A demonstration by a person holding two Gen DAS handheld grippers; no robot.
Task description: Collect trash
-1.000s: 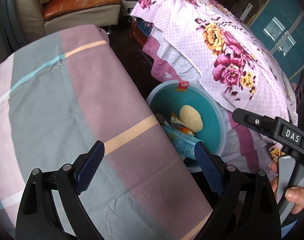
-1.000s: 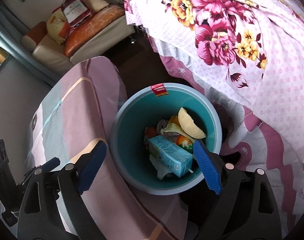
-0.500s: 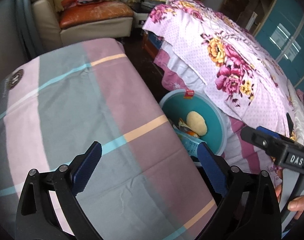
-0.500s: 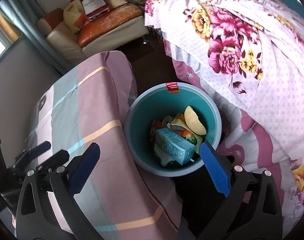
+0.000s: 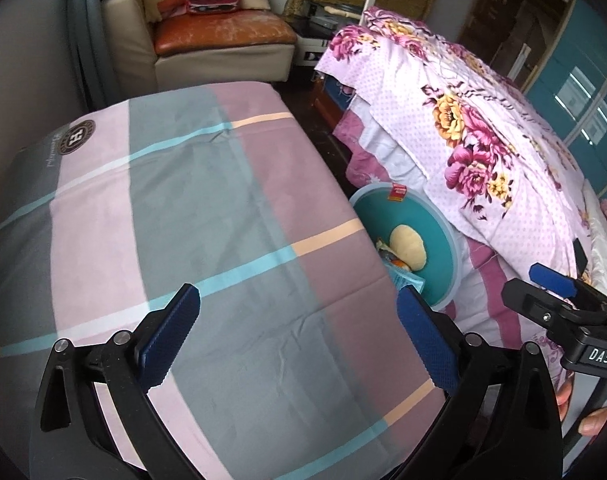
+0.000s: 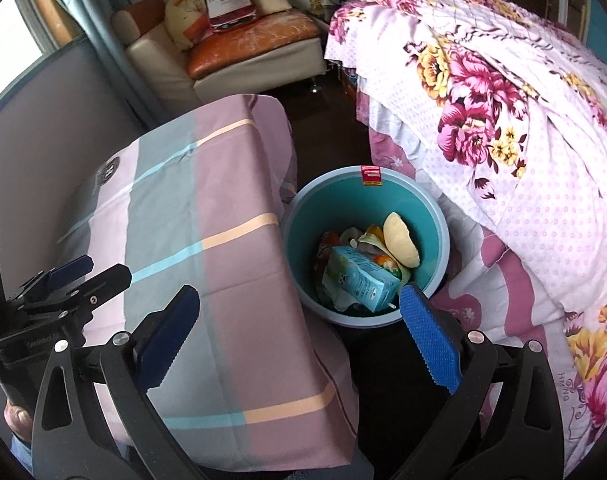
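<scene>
Both grippers spread wide, empty. Right gripper [image 6: 299, 332] nearer teal bin [image 6: 439, 224], frame centre; milk carton [image 6: 359, 278] inside, long axis diagonal. Left gripper [image 5: 295, 336] over tablecloth [image 5: 183, 208].

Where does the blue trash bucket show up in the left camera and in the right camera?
Left wrist: bucket right of centre, partly behind the table edge.
Right wrist: bucket in the centre, contents visible.
Shared landmark: red sticker on its far rim.
</scene>
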